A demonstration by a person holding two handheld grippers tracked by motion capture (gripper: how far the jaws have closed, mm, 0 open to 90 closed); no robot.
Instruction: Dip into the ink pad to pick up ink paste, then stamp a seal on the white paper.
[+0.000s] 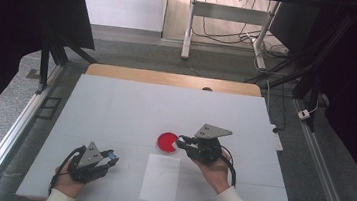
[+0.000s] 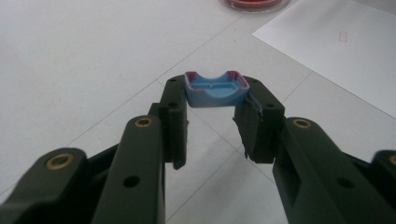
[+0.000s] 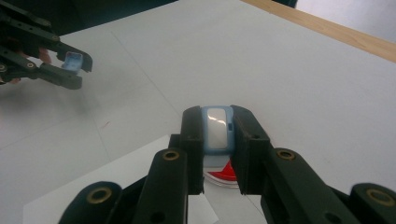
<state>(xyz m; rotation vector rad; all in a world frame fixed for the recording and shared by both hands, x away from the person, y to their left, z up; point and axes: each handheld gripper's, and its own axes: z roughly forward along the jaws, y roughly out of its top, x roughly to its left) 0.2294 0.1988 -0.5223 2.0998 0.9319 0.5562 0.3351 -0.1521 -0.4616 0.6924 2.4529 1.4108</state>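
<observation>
My left gripper (image 2: 216,103) is shut on a small blue cap (image 2: 215,91) with pink-stained edges, held just above the white table. In the high view this gripper (image 1: 113,158) sits near the front left. My right gripper (image 3: 217,116) is shut on a pale blue piece with a white face (image 3: 217,135), right over the edge of a round red dish (image 3: 223,175). From above, the right gripper (image 1: 181,141) touches the right side of the red dish (image 1: 165,142). The right gripper view also catches the left gripper (image 3: 77,67) with its blue cap (image 3: 74,60).
A white paper sheet (image 1: 160,178) lies in front of the dish, between both hands; it is also in the left gripper view (image 2: 336,44). The table (image 1: 130,105) has a wooden far edge (image 1: 169,78). Metal rails run along both sides.
</observation>
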